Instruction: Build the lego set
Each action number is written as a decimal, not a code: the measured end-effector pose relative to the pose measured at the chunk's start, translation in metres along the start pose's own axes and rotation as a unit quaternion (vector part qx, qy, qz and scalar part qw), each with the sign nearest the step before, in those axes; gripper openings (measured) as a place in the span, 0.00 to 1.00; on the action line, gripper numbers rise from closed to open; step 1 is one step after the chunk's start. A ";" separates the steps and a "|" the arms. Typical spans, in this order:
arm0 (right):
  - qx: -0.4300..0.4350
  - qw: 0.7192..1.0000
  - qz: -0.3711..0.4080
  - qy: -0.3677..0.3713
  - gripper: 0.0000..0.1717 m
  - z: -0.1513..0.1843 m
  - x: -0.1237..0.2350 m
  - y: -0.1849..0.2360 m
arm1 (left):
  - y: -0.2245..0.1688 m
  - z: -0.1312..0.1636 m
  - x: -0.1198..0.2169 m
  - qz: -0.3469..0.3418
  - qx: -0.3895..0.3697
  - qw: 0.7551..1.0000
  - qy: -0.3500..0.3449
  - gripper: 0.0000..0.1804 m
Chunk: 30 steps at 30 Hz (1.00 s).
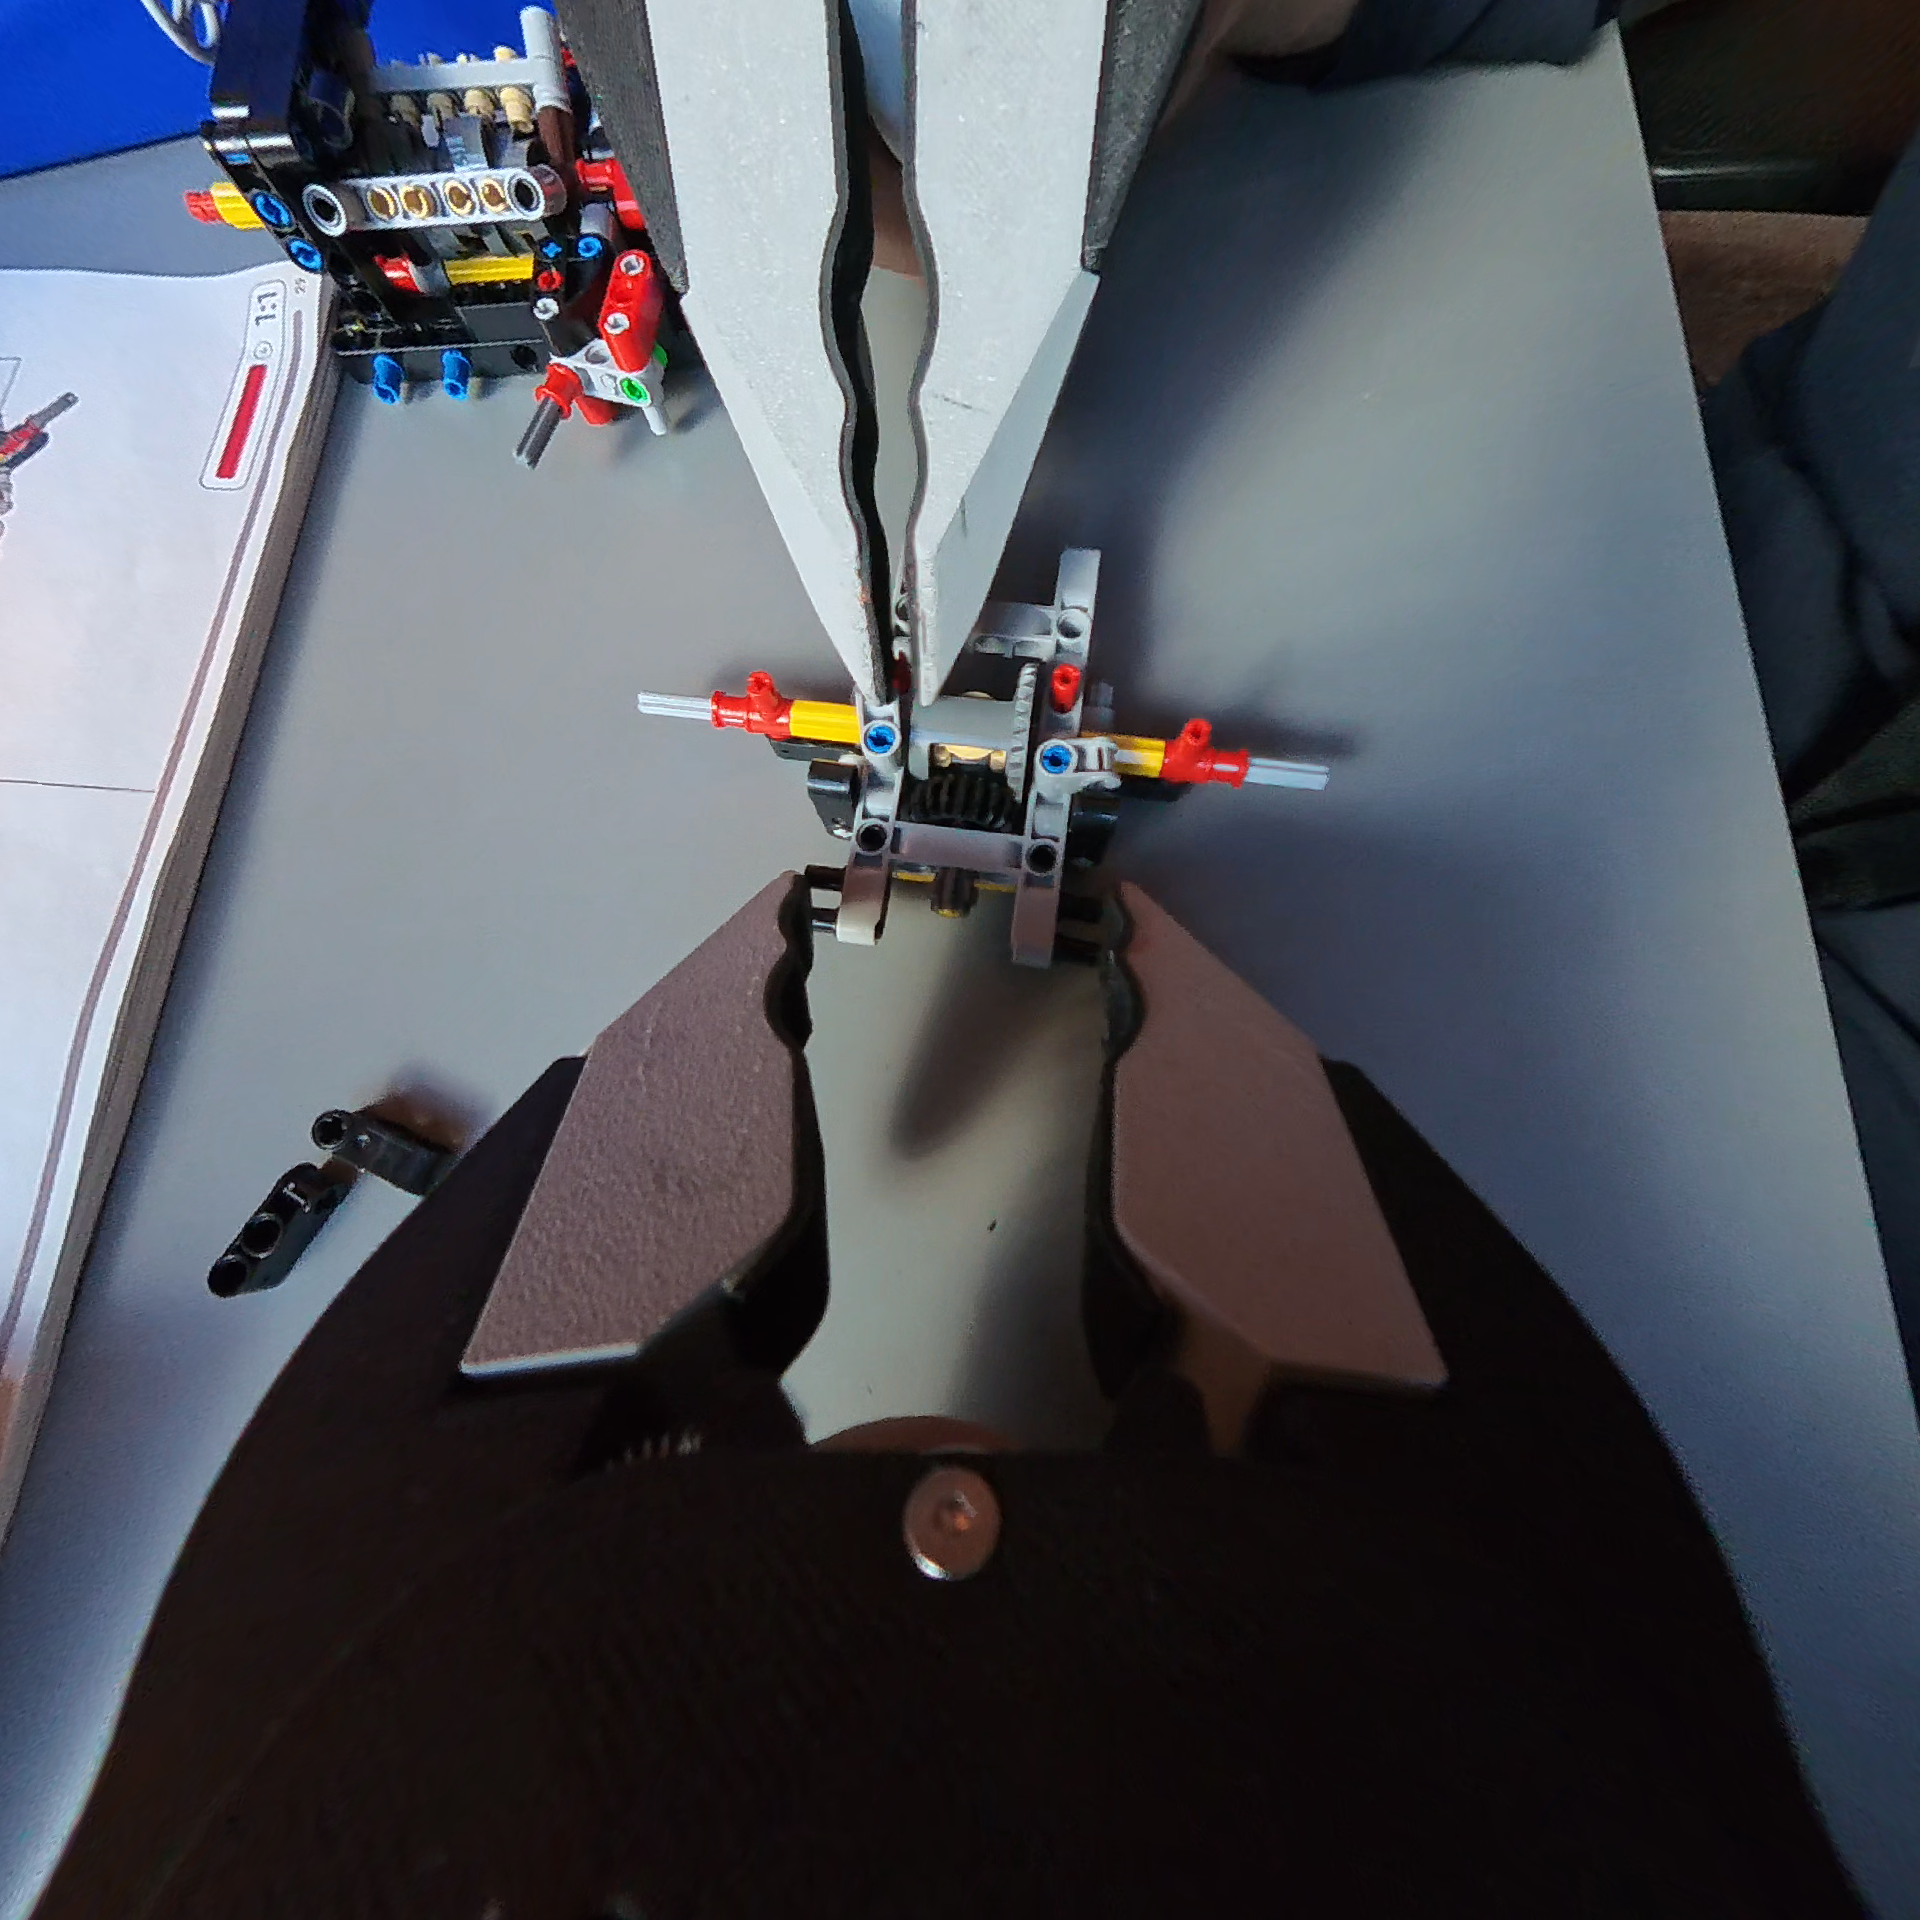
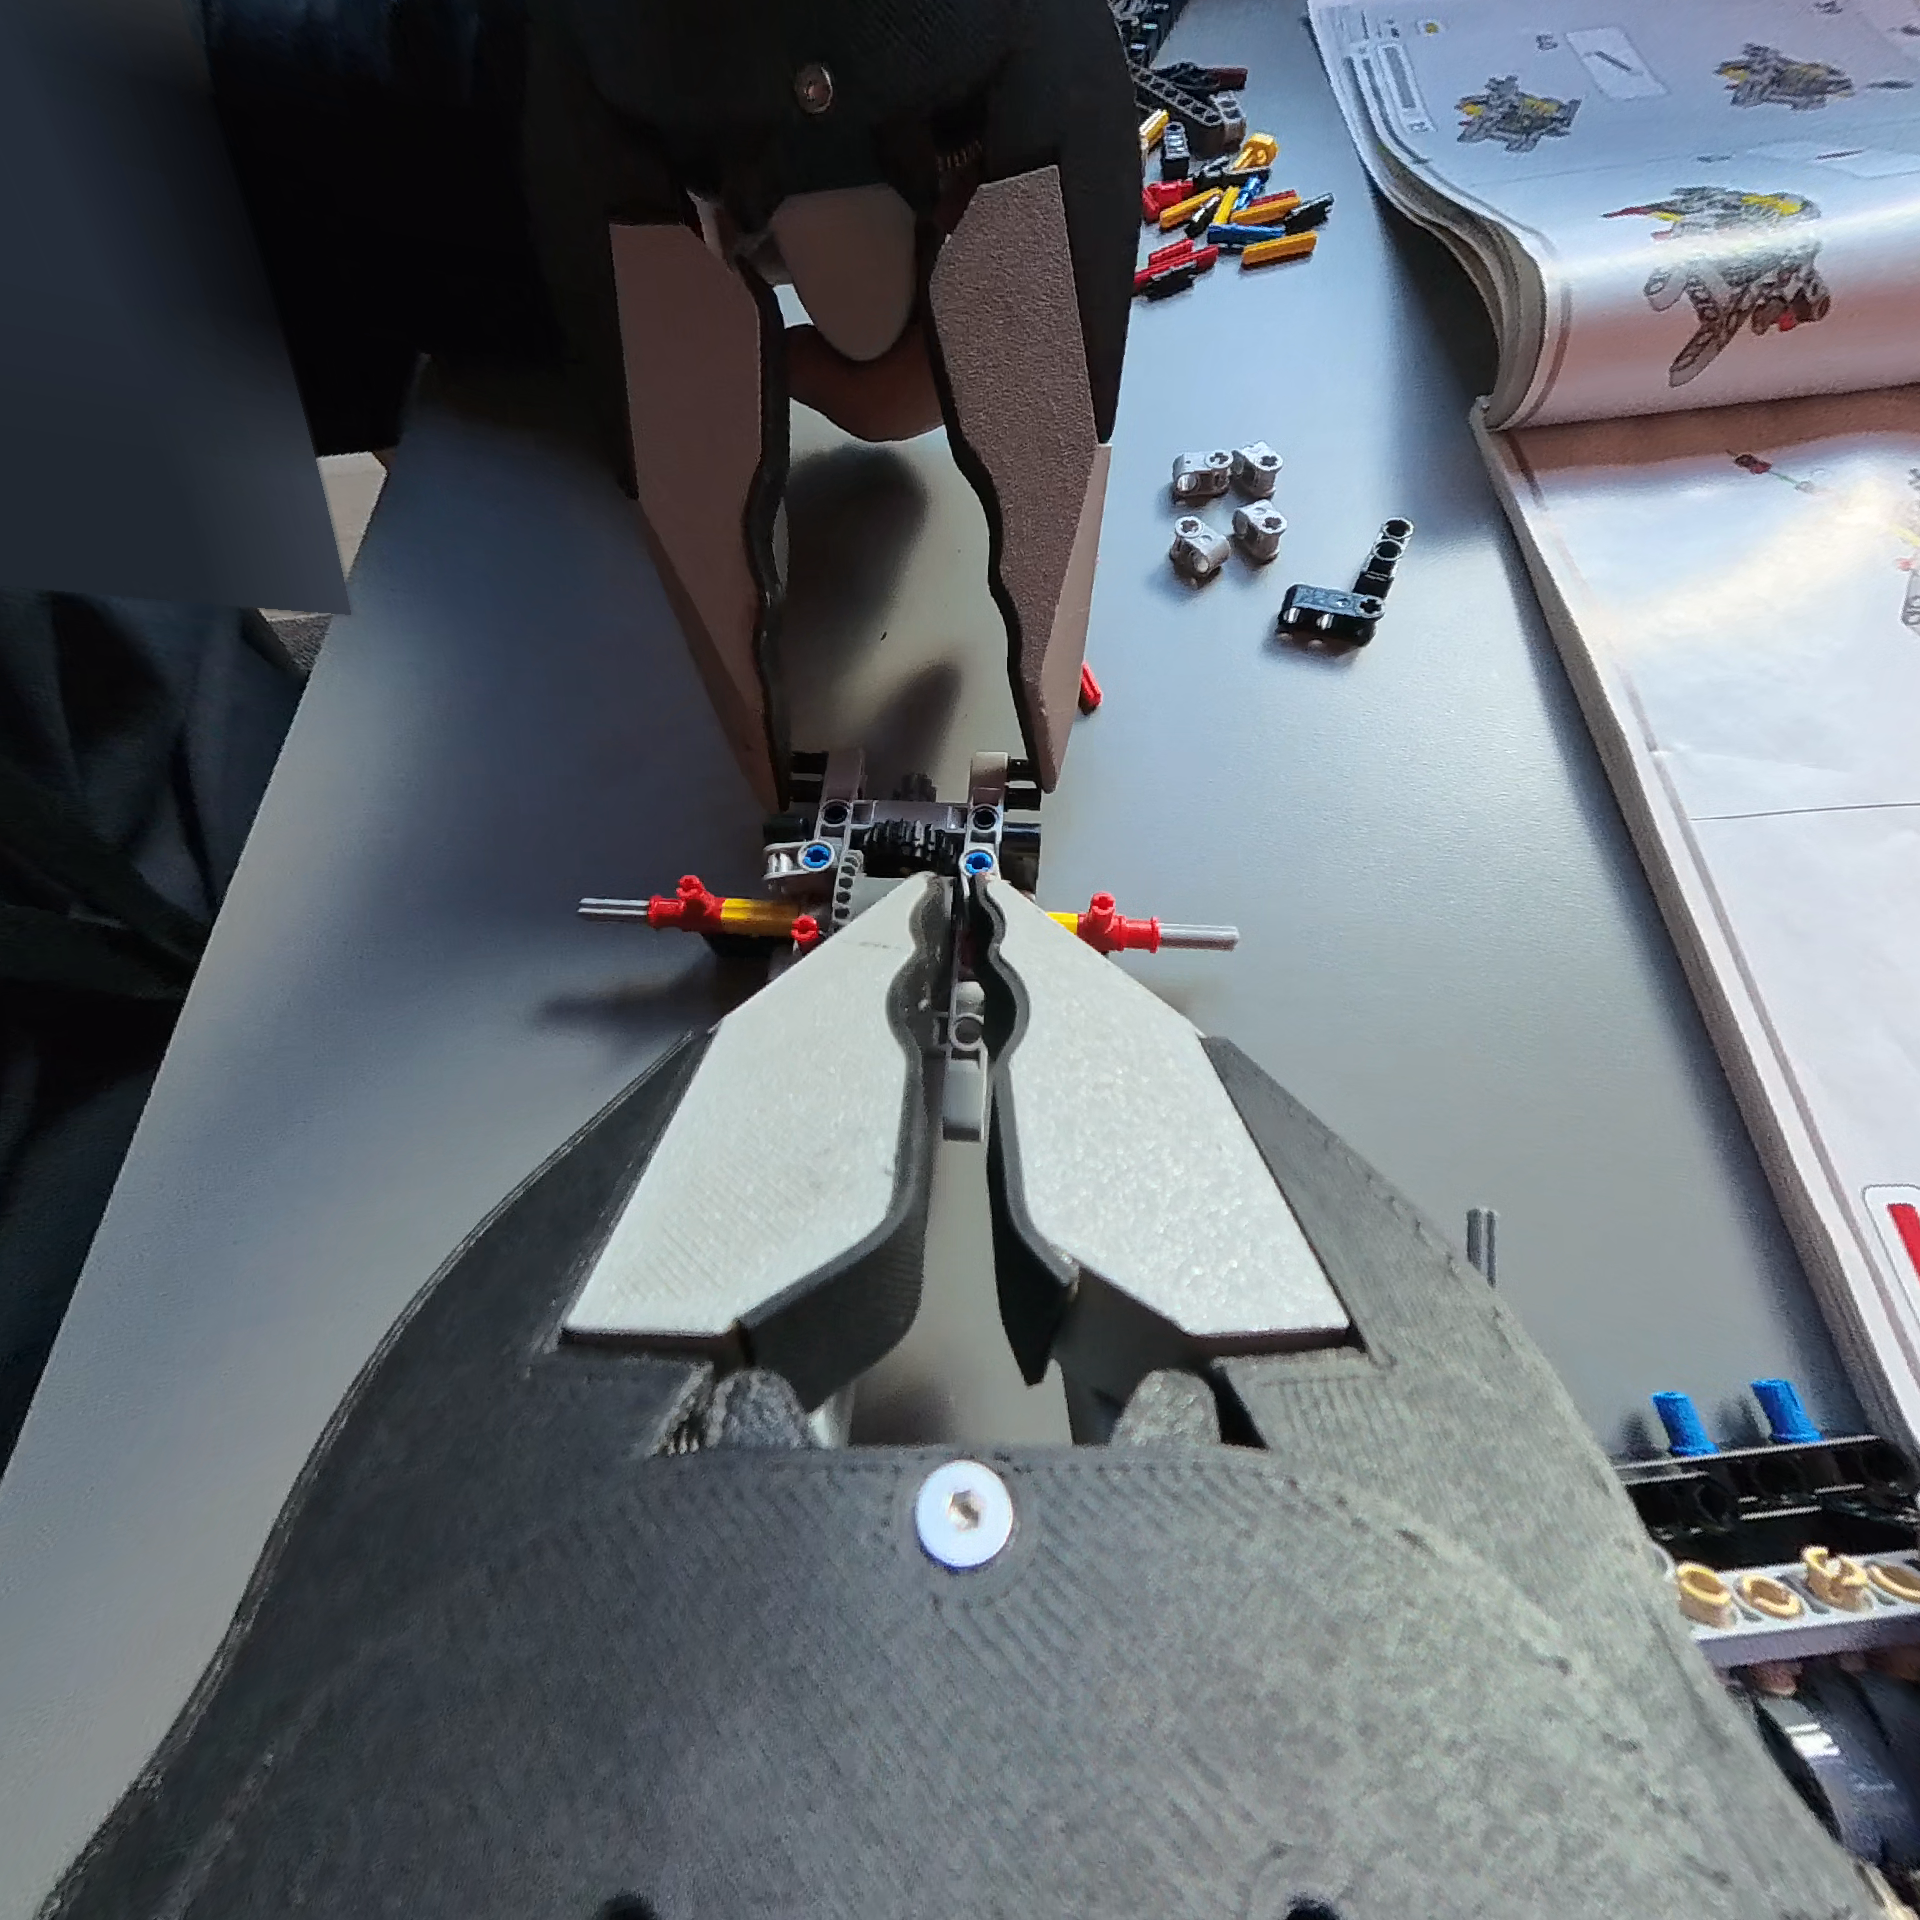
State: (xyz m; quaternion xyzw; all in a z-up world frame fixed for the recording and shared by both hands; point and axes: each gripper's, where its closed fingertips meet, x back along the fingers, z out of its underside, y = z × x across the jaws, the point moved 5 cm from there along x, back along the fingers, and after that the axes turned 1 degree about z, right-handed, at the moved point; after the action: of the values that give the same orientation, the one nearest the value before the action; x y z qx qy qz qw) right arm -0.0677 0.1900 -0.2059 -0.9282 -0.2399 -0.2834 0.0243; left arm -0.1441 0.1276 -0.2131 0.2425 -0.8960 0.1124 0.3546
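Gearbox (image 1: 961,790), a small grey brick-built frame with a black gear inside and a cross axle carrying red and yellow pieces out to 9 and 3 o'clock, stands on the grey table (image 1: 1351,520) at the centre of the left wrist view, between the two tongs.

Left tongs (image 1: 961,920), brown-fingered, come in from 6 o'clock. Their fingers stand wide apart and flank the near end of the gearbox; the tips sit against the black pins on either side, though whether they press cannot be told.

Right tongs (image 2: 961,883), grey-fingered, come from the opposite side and are closed on a thin grey upright of the gearbox, the pads pinching it between them.

At 8 o'clock from the left tongs lie two black connectors (image 1: 332,1184). A larger black model (image 1: 436,208) with blue pins stands at 11 o'clock, beside an open booklet (image 1: 114,540) at 9 o'clock.

In the right wrist view, four small grey joints (image 2: 1226,509) lie at 1 o'clock, and a pile of loose coloured pins (image 2: 1226,208) lies beyond them.
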 end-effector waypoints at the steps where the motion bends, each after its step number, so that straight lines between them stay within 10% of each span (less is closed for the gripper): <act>1: 0.002 1.000 0.002 0.000 0.00 0.000 0.001 0.000 | 0.000 0.000 0.000 -0.002 -0.003 1.000 0.001 0.30; 30: -0.045 0.998 -0.038 -0.022 0.01 -0.001 0.008 -0.002 | -0.009 0.008 0.004 0.022 -0.061 0.998 0.016 0.29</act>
State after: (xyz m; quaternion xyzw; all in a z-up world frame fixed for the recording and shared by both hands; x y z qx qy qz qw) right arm -0.0635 0.1952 -0.2011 -0.9246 -0.2624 -0.2743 -0.0332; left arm -0.1461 0.1155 -0.2156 0.1991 -0.9003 0.0689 0.3809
